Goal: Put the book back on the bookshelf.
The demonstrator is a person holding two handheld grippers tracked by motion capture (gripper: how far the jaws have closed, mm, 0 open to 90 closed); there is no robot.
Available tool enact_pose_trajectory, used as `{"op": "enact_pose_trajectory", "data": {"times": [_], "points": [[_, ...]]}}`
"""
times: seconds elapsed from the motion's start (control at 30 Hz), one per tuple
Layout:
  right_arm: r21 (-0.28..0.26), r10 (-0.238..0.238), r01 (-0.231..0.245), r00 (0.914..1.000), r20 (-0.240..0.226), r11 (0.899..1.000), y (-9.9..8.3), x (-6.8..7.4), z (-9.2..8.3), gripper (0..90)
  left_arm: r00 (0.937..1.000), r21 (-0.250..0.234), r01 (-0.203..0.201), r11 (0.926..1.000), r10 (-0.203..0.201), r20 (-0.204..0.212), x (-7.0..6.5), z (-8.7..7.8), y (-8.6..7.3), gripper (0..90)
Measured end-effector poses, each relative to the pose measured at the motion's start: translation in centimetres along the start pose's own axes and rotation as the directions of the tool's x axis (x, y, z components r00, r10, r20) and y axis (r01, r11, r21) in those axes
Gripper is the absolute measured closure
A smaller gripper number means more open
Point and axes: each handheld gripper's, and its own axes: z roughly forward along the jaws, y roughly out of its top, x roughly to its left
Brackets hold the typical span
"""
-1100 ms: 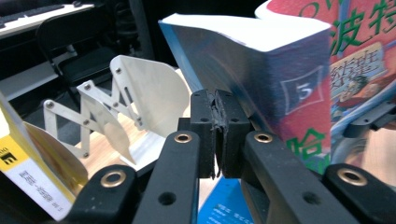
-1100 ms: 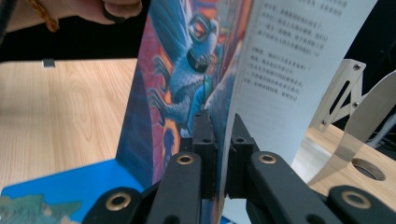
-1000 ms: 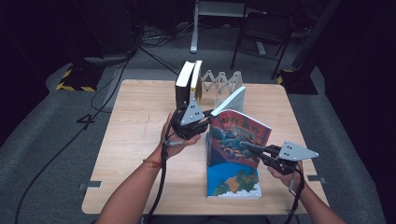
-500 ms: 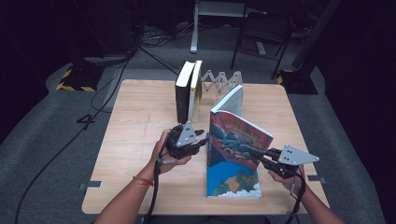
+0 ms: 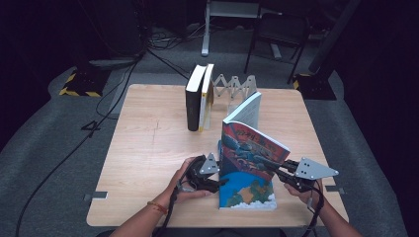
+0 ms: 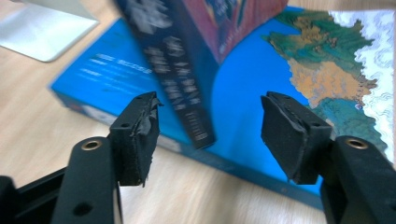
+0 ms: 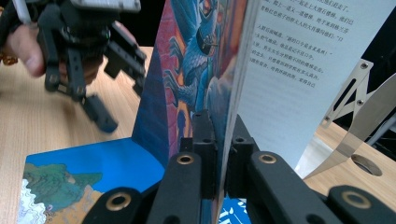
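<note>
Wooden table (image 5: 148,148) sits on grey carpet in a dark room; right gripper (image 5: 288,177) pinches the upright book (image 5: 252,148); left gripper (image 5: 217,182) gapes open beside it.

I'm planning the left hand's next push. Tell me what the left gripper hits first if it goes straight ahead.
Most likely the dark spine of the upright book, which stands between the open left gripper's jaws, with the flat blue book under it. Depth is hard to judge.

Lighting's pretty uneven: the wooden table (image 5: 148,148) sits bright under overhead light while the room around it drops to near black, and up close the raised book (image 6: 182,70) is smeared with blur and the black jaws stay fairly crisp with soft shadows.
</note>
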Motion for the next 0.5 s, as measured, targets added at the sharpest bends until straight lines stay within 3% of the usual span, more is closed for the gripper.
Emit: {"op": "enact_pose_trajectory", "data": {"times": [0.07, 0.17, 0.23, 0.33, 0.4, 0.5], "points": [[0.002, 0.0, 0.0, 1.0, 0.0, 1.0, 0.0, 0.0, 0.0, 86.0, 0.9997, -0.002, 0.021, 0.9998, -0.021, -0.012, -0.1, 0.7, 0.2, 33.2], [0.003, -0.002, 0.002, 1.0, 0.0, 1.0, -0.1, 0.1, -0.2, 86.0, 0.9984, -0.033, 0.056, 0.9979, -0.056, -0.009, 0.2, 1.0, 0.4, 37.4], [-0.001, 0.002, -0.002, 1.0, -0.005, 1.0, -0.2, 0.1, -0.2, 86.0, 0.9961, -0.081, 0.087, 0.9929, -0.088, -0.01, 0.7, 1.1, 0.7, 40.6], [0.004, -0.006, 0.006, 1.0, -0.005, 1.0, -0.2, 0.2, -0.3, 86.0, 0.996, -0.113, 0.083, 0.9901, -0.086, -0.024, 0.9, 1.1, 1.2, 43.5], [0.003, -0.003, 0.003, 1.0, -0.006, 1.0, -0.2, 0.2, -0.3, 85.9, 0.9943, -0.159, 0.087, 0.9834, -0.096, -0.047, 0.9, 0.8, 2.0, 43.9], [0.006, -0.007, 0.007, 1.0, -0.004, 1.0, -0.2, 0.1, -0.3, 85.8, 0.9921, -0.191, 0.072, 0.9791, -0.09, -0.088, 0.7, 0.4, 2.8, 50.3]]}}
